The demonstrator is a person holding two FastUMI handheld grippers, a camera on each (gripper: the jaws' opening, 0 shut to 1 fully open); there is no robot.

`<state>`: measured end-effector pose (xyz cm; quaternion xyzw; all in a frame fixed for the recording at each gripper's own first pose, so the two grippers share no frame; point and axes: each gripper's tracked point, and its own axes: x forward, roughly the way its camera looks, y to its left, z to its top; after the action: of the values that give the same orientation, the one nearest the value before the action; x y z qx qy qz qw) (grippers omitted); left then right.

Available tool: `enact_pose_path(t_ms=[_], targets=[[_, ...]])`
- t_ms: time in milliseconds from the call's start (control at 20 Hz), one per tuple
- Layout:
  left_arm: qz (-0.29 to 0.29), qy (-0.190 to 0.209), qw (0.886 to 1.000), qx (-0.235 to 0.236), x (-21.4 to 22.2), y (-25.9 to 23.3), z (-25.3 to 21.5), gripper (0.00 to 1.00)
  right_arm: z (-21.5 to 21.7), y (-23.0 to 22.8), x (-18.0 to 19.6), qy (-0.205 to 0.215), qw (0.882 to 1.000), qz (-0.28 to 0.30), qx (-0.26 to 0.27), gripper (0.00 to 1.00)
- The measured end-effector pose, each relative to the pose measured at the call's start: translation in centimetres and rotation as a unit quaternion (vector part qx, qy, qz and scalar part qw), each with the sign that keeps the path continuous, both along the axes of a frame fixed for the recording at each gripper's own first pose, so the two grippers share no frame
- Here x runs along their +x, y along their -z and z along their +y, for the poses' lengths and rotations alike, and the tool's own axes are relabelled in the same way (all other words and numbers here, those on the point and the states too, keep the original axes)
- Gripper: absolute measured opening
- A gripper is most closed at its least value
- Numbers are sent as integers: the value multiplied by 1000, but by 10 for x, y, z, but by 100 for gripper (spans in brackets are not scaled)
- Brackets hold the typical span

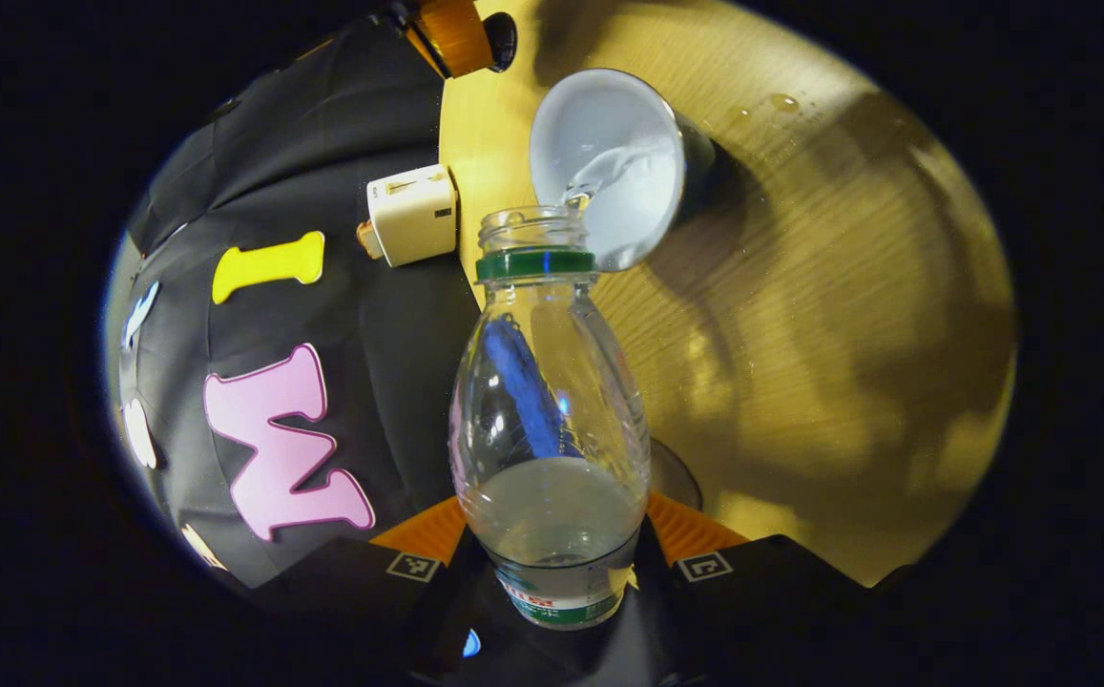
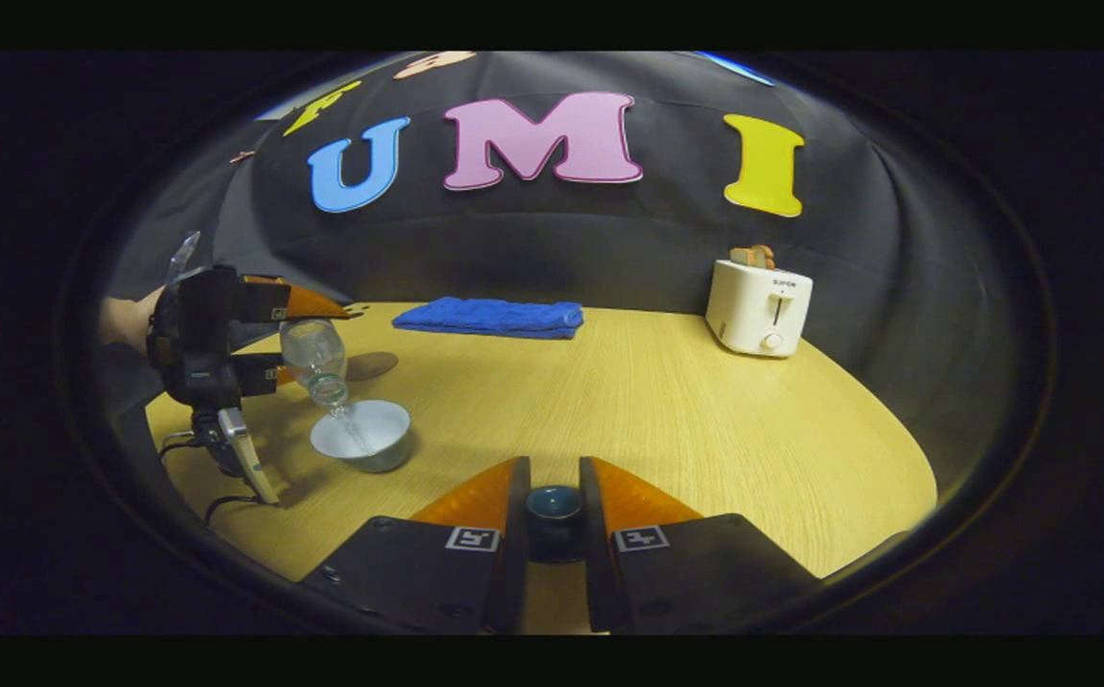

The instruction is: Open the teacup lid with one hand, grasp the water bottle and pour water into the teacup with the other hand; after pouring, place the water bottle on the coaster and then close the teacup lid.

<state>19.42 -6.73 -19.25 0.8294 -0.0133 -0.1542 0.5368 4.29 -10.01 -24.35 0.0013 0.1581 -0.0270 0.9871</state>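
dim booth, hard shadows, strong fisheye distortion.

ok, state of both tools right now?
Left tool: closed on the bottle, pouring into the cup.
Right tool: closed on the lid.

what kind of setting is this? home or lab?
Most likely a staged recording booth, not a real home: a black cloth wall backs a round wooden table set with household props, a toaster, a folded blue towel and a teacup being filled from a bottle.
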Motion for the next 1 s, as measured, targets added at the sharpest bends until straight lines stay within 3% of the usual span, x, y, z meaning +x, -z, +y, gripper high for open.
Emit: enact_pose_path(t_ms=[200, 350, 500, 600, 650, 700, 750, 850, 950, 1000], targets=[[0, 2, 1000, 14, 2, 0, 1, 75, 2, -1, -4, 0, 1000, -1, -1, 32], [-5, 6, 1000, 21, 3, -3, 1, 75, 6, 1, -5, -3, 1000, 0, 0, 24], [-17, 12, 999, 33, 4, -8, -1, 75, 9, 4, -6, -3, 1000, 8, 0, 32], [-20, 18, 999, 40, 5, -8, -3, 75, 13, 2, -7, -4, 1000, 7, 8, 24], [-24, 25, 998, 48, 4, -12, -6, 75, 15, 1, -7, -5, 1000, 5, 9, 29], [-26, 33, 998, 54, 6, -13, -9, 75, 15, 0, -8, -5, 1000, 4, 9, 24], [-29, 39, 997, 59, 7, -15, -11, 75, 15, -1, -8, -6, 1000, 3, 8, 29], [-37, 53, 996, 67, 7, -20, -19, 75, 15, 0, -8, -8, 1000, 3, 8, 24], [-46, 66, 994, 75, 7, -26, -24, 75, 15, 1, -8, -10, 1000, 5, 9, 29], [-50, 71, 993, 79, 6, -30, -27, 75, 15, 1, -8, -10, 1000, 7, 8, 24]])
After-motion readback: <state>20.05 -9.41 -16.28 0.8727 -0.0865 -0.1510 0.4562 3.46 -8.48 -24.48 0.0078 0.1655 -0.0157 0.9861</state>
